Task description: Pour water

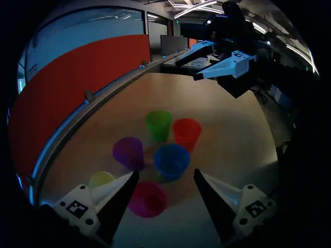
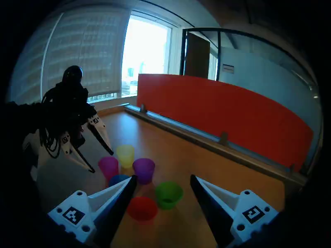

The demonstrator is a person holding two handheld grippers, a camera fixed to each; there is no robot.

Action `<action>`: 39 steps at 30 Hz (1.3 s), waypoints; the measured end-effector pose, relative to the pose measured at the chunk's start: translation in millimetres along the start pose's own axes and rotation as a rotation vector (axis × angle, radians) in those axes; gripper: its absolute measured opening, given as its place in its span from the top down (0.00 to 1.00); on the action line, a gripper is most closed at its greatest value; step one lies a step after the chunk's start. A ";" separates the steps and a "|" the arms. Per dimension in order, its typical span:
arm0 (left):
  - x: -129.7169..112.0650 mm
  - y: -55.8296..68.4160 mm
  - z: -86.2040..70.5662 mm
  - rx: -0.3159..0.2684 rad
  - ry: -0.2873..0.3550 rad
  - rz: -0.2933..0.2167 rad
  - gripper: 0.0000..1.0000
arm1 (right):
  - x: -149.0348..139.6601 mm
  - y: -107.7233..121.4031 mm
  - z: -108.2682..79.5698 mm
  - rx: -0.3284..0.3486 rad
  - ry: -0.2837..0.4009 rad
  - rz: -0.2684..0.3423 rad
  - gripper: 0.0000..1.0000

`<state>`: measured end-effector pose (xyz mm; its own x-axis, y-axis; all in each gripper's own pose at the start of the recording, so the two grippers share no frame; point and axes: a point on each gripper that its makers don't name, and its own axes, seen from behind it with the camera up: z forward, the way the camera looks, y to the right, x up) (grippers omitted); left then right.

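Wood-grain tabletop (image 1: 231, 124) carries one tight cluster of plastic vessels: green cup (image 1: 158, 123), red cup (image 1: 187, 131), purple cup (image 1: 128, 152), blue cup (image 1: 171, 160), yellow cup (image 1: 101, 179) and magenta cup (image 1: 147, 199). Left gripper (image 1: 164, 172) and right gripper (image 2: 163, 177) face the cluster from opposite sides, both spread wide and holding nothing. Their fingers bear black-and-white square markers (image 1: 77, 208). A notice (image 2: 227, 68) on the glass wall is too small to read. A red partition (image 1: 74, 82) edges the table, and a bright window (image 2: 145, 58) lies beyond.

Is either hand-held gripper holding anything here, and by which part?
Nothing is held. The left hand-held gripper and the right hand-held gripper are both open, apart from the cups on the table.
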<state>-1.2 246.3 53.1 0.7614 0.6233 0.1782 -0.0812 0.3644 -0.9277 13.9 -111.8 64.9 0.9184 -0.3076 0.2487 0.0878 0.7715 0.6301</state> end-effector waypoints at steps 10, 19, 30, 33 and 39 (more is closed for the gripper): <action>-3.2 5.2 25.9 -0.032 -0.055 0.006 0.01 | 2.5 4.0 7.8 0.009 0.000 -0.008 0.00; -12.6 9.6 47.1 -0.049 -0.114 -0.006 0.01 | -2.0 8.1 13.1 0.012 -0.001 0.001 0.01; -13.5 16.1 63.4 -0.053 -0.140 0.020 0.01 | -5.5 10.0 14.1 0.014 0.001 0.002 0.00; -12.2 16.0 66.8 -0.053 -0.140 0.016 0.01 | -6.8 10.7 14.2 0.015 0.000 0.004 0.01; -9.2 14.3 73.7 -0.053 -0.132 -0.002 0.01 | -8.0 10.9 14.3 0.015 0.001 0.004 0.01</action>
<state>-56.8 296.8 62.3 0.6699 0.7096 0.2185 -0.0431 0.3310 -0.9426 1.9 -108.9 80.2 0.9190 -0.3041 0.2508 0.0781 0.7640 0.6404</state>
